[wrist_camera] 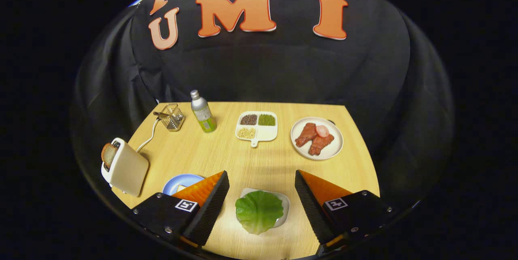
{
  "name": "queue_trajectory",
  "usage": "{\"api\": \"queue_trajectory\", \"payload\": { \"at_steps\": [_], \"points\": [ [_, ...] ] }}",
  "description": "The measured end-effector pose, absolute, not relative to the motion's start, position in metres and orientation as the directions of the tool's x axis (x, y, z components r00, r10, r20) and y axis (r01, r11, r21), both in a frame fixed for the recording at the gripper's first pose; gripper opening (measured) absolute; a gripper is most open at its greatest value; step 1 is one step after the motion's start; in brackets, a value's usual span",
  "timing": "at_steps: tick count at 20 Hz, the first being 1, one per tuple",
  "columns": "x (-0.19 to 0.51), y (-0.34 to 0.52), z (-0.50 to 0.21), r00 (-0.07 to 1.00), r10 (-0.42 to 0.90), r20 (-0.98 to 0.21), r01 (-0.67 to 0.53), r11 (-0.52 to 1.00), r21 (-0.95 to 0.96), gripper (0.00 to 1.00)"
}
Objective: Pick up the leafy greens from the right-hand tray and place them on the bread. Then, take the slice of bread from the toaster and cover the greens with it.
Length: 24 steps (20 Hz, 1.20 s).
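Observation:
A green leafy piece (259, 210) lies on a small white tray (285, 205) on the wooden table, directly between my two fingers and below them. My gripper (262, 185) is open, its orange and black fingers (210, 203) spread wide on either side of the greens without touching them. A blue plate (180, 182) sits just left of the left finger, mostly hidden by it; what lies on it I cannot see. At the table's left edge a cream toaster (126, 168) stands with a brown slice of bread (108, 154) sticking up from its slot.
Beyond the fingers are a white plate (336, 146) with red meat pieces, a white divided dish (270, 133) with beans and grains, a silver and green bottle (202, 112), and a wire basket (172, 116). The toaster's cord (147, 138) runs toward the basket.

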<state>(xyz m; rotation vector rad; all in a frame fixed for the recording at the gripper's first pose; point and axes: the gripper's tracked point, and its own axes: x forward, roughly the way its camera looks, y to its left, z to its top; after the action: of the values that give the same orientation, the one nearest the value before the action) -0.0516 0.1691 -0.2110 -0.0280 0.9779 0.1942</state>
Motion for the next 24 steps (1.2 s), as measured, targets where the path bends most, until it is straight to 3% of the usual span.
{"api": "queue_trajectory", "payload": {
  "at_steps": [10,19,24],
  "points": [
    [-0.107,0.177,-0.321,0.214,0.115,-0.970,-0.233,0.970,0.064,0.98],
    [-0.127,0.174,-0.382,0.062,0.053,-0.997,-0.208,0.977,0.039,0.98],
    [-0.136,0.175,-0.404,0.014,0.019,-1.000,-0.220,0.975,0.015,0.92]
  ]
}}
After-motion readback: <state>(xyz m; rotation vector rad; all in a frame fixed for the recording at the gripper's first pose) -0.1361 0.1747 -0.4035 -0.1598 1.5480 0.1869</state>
